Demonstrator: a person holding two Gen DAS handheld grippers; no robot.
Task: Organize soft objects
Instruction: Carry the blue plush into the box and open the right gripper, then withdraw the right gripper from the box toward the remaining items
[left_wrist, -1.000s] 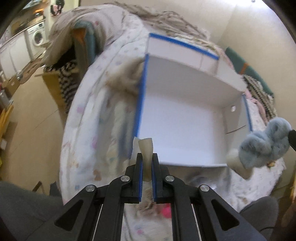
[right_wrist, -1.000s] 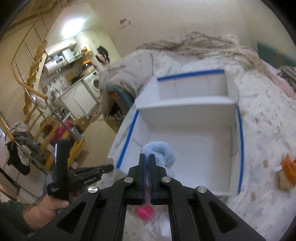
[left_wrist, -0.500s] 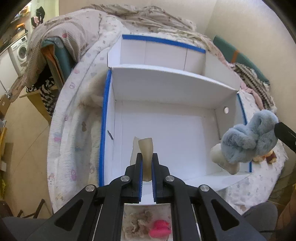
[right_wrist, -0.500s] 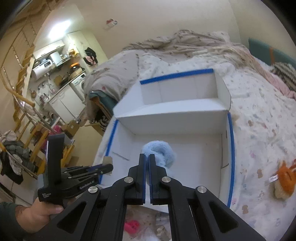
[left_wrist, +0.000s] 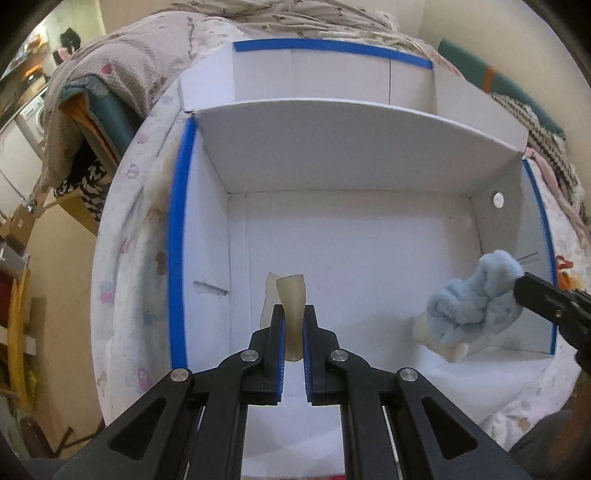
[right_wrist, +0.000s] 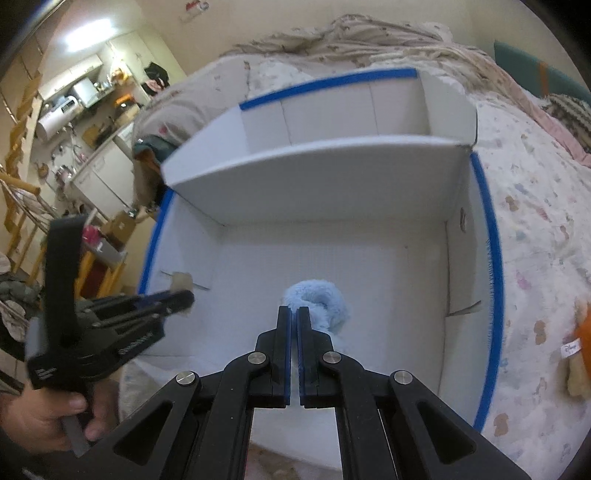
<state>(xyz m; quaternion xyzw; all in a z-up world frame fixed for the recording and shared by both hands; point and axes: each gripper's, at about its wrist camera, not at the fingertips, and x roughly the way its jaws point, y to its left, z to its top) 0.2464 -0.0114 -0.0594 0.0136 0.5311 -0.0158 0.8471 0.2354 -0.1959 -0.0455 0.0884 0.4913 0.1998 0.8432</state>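
A white box with blue-taped edges (left_wrist: 177, 236) lies open on the bed, also in the right wrist view (right_wrist: 491, 280). My left gripper (left_wrist: 293, 314) is shut on a cream soft piece (left_wrist: 291, 295) and holds it over the box's near left part. It also shows in the right wrist view (right_wrist: 181, 299). My right gripper (right_wrist: 294, 314) is shut on a fluffy light-blue soft toy (right_wrist: 321, 302), held over the box's near right part. The toy (left_wrist: 476, 299) with its cream end also shows in the left wrist view.
The box has a divider wall (left_wrist: 354, 147) with a second compartment behind it. An orange plush (right_wrist: 580, 343) lies on the patterned bedspread (right_wrist: 535, 229) right of the box. A chair draped with blankets (left_wrist: 92, 96) stands at the left. A kitchen area (right_wrist: 85, 110) lies beyond.
Both grippers have moved forward over the box with their soft objects. The box now fills both views; the pink item on the bed below has dropped out of sight.
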